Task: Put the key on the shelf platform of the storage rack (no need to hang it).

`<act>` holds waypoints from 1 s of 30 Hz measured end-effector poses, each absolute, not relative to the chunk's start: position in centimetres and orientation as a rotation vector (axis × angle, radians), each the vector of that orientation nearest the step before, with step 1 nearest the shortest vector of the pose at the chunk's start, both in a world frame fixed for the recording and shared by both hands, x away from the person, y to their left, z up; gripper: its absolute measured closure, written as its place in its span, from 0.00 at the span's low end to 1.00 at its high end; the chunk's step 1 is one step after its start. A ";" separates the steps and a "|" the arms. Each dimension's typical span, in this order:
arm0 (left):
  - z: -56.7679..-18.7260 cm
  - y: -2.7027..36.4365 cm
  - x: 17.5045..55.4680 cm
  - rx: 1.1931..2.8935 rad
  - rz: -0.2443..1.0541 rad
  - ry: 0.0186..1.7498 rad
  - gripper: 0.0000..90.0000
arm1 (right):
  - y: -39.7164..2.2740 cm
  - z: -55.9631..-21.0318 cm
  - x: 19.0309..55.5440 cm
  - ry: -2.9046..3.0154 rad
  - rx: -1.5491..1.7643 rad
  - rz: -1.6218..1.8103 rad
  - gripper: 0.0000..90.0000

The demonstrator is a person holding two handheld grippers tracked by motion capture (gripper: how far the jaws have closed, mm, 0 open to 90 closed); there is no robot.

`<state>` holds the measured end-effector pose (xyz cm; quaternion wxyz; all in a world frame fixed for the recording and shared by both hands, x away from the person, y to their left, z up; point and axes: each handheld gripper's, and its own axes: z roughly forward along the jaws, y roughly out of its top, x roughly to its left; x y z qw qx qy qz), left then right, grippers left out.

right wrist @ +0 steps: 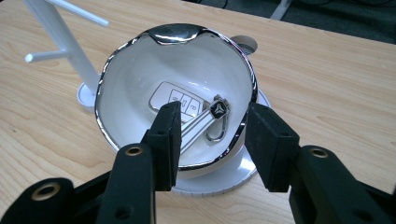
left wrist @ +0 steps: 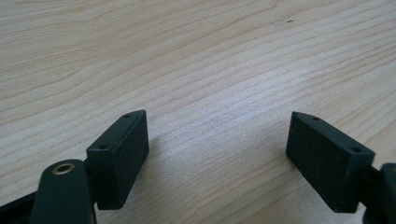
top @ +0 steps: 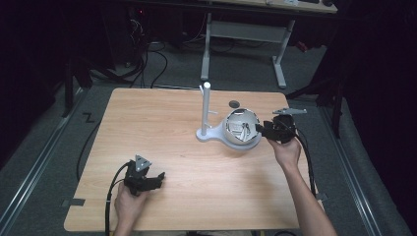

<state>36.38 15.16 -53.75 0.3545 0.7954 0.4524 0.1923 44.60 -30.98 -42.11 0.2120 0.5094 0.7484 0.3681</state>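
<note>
Overlooking the surface [top: 162, 142], the high view shows the right tongs [top: 259, 129] at the bowl [top: 235, 123]; left tongs [left wrist: 217, 140] gape empty; right tongs [right wrist: 212, 140], released, straddle the rim above the key fob [right wrist: 180, 100], risking tipping.

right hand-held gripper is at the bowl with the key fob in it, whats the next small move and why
Probably ease the right hand-held gripper forward and down into the bowl, then close on the key fob. Its jaws stand open, straddling the bowl's chrome rim above the fob's metal end, gripping nothing. The left hand-held gripper sits open over bare table.
</note>
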 end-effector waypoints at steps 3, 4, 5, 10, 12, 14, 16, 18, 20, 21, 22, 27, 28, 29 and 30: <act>-53.8 15.2 36.4 2.056 0.497 1.169 0.24 | -31.0 -42.0 44.2 2.078 1.413 1.021 0.62; -53.8 15.2 36.4 2.056 0.497 1.169 0.24 | -31.1 -41.9 44.1 2.080 1.406 1.023 0.62; -53.8 15.2 36.4 2.056 0.497 1.169 0.24 | -31.1 -41.9 44.0 2.083 1.406 1.030 0.62; -53.7 15.2 36.4 2.058 0.497 1.168 0.24 | -31.4 -42.1 43.2 2.070 1.410 1.050 0.61; -53.8 15.2 36.4 2.056 0.497 1.169 0.24 | -31.6 -42.1 42.9 2.067 1.415 1.044 0.61; -53.8 15.2 36.4 2.056 0.497 1.169 0.24 | -31.8 -41.8 42.6 2.063 1.415 1.059 0.60; -53.8 15.2 36.4 2.056 0.497 1.170 0.24 | -31.9 -41.6 42.3 2.061 1.413 1.069 0.59; -53.8 15.2 36.4 2.055 0.497 1.170 0.24 | -31.9 -41.4 42.0 2.067 1.410 1.074 0.59; -53.8 15.2 36.4 2.055 0.497 1.170 0.24 | -31.8 -41.4 41.8 2.071 1.413 1.078 0.58; -53.8 15.2 36.4 2.055 0.497 1.170 0.24 | -31.8 -41.4 41.6 2.079 1.410 1.075 0.58; -53.8 15.2 36.4 2.056 0.497 1.169 0.24 | -31.8 -41.4 41.5 2.079 1.409 1.076 0.58; -53.8 15.2 36.4 2.056 0.496 1.169 0.24 | -32.2 -41.7 40.7 2.066 1.415 1.103 0.58; -53.8 15.2 36.4 2.056 0.497 1.169 0.24 | -32.3 -41.8 40.5 2.061 1.424 1.107 0.58; -53.8 15.2 36.4 2.056 0.496 1.169 0.24 | -32.4 -41.9 40.3 2.058 1.428 1.112 0.58; -53.8 15.2 36.4 2.056 0.496 1.169 0.24 | -32.5 -42.0 40.1 2.056 1.430 1.119 0.58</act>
